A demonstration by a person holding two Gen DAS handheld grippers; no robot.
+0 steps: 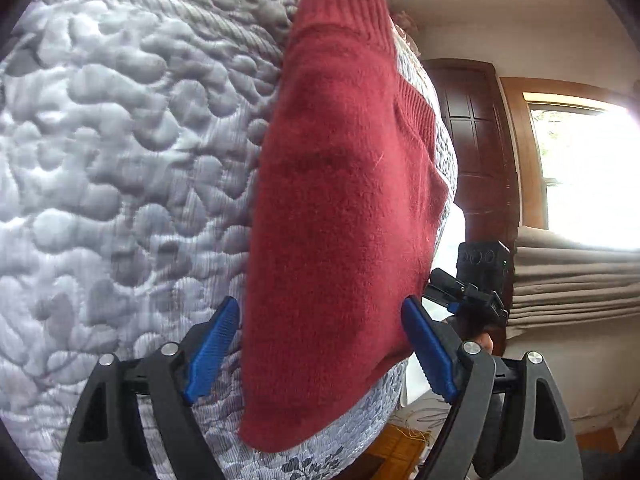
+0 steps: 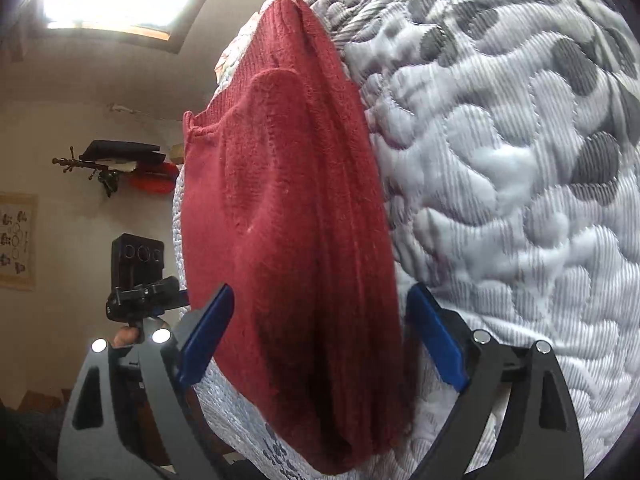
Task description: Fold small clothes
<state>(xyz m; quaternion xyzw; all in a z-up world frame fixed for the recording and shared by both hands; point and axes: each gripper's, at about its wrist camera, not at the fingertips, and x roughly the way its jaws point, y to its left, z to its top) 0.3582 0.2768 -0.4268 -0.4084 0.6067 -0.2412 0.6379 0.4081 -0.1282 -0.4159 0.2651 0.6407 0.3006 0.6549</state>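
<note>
A folded red knit sweater (image 1: 340, 208) lies on a grey-white quilted bedspread (image 1: 120, 140), near its edge, with the ribbed hem at the far end. My left gripper (image 1: 320, 308) is open above the sweater's near end, one blue pad (image 1: 212, 344) on each side of it and gripping nothing. The right wrist view shows the same sweater (image 2: 288, 220) from the opposite end, where my right gripper (image 2: 323, 292) straddles it, open too. Each gripper appears in the other's view: the right gripper (image 1: 468, 292) beyond the bed's edge, the left gripper (image 2: 148, 292) likewise.
The bedspread (image 2: 500, 200) fills most of both views. Past the bed's edge are a dark wooden door (image 1: 472, 140), a bright window (image 1: 580, 168) and folded beige fabric (image 1: 572, 280). A wall rack (image 2: 112, 160) and a framed picture (image 2: 16, 240) hang on the other wall.
</note>
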